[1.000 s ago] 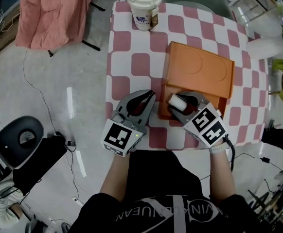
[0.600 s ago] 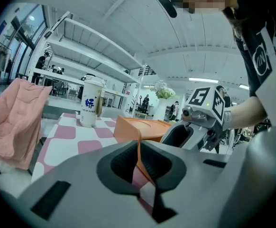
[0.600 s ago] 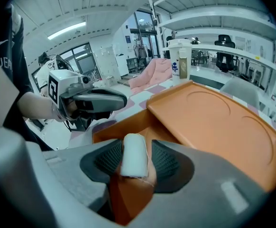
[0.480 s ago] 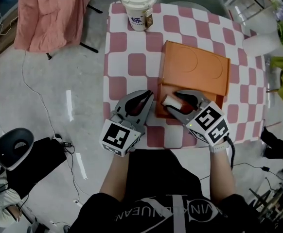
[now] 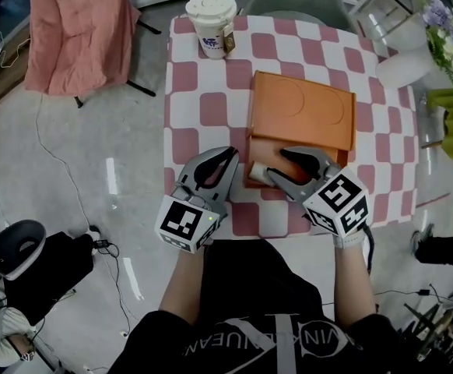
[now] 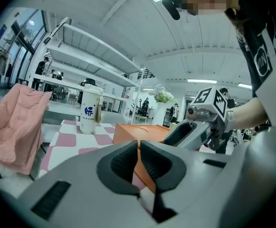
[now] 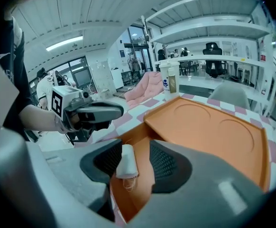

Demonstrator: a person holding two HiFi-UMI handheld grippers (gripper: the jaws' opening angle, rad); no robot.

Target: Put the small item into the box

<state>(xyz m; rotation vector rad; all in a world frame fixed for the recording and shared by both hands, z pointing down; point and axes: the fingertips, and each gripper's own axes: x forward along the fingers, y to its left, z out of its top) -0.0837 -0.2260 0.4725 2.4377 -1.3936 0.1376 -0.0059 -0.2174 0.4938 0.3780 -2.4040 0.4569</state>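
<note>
Head view: we see the orange box (image 5: 264, 148) on the checkered table (image 5: 203, 107), with its lid (image 5: 300, 115) folded back flat and the shallow open compartment on the person's side. The right gripper (image 5: 277, 170) reaches over the left end of that compartment. The small white roll (image 5: 258, 171) is at its tips, inside the box outline. The left gripper (image 5: 226, 160) hovers just beside the box's left wall; we cannot tell whether it touches it. A lidded paper cup (image 5: 211, 22) stands well apart at the far edge of the table. Left gripper view: the two pads stand together except for a thin slit, and nothing is between them. The box edge shows beyond the slit. Right gripper view: the pads stand apart. The roll leans against the left-hand pad with a clear gap to the other pad, so we judge it unclamped. It sits over the open compartment, and a loose thread trails from its lower end. We cannot tell whether it rests on the compartment floor. Status: we judge that the carry to the box is complete and that release is under way. Remaining: confirm that the roll lies free in the compartment, then withdraw the right gripper.
</note>
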